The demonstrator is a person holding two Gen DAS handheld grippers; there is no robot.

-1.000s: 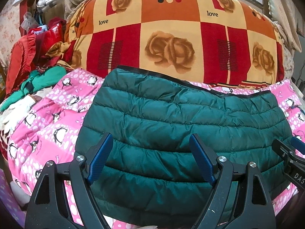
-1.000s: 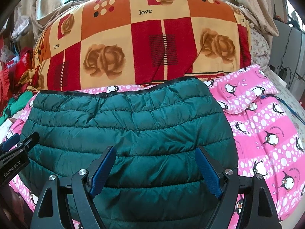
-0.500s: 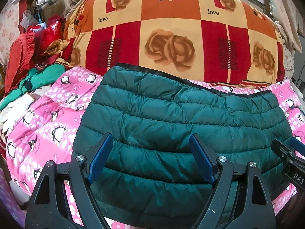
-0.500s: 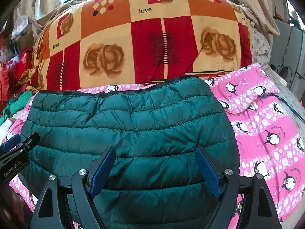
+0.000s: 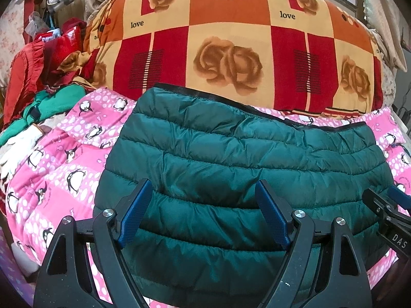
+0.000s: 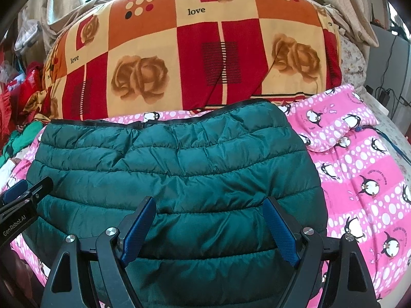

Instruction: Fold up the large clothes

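Observation:
A dark green quilted puffer jacket (image 5: 231, 166) (image 6: 167, 169) lies folded into a wide block on a pink penguin-print bedspread (image 5: 51, 174) (image 6: 359, 179). My left gripper (image 5: 203, 192) hovers over its near left half, jaws wide apart, with nothing between the blue pads. My right gripper (image 6: 209, 209) hangs over the near right half, also open and empty. Each gripper's tip shows at the edge of the other's view: the right gripper (image 5: 385, 205) and the left gripper (image 6: 23, 197).
A big rolled quilt (image 5: 231, 38) (image 6: 192, 51) with red, orange and cream squares and roses lies behind the jacket. Red and green clothes (image 5: 38, 77) are piled at the left. Cables (image 6: 385, 95) and a grey unit stand at the far right.

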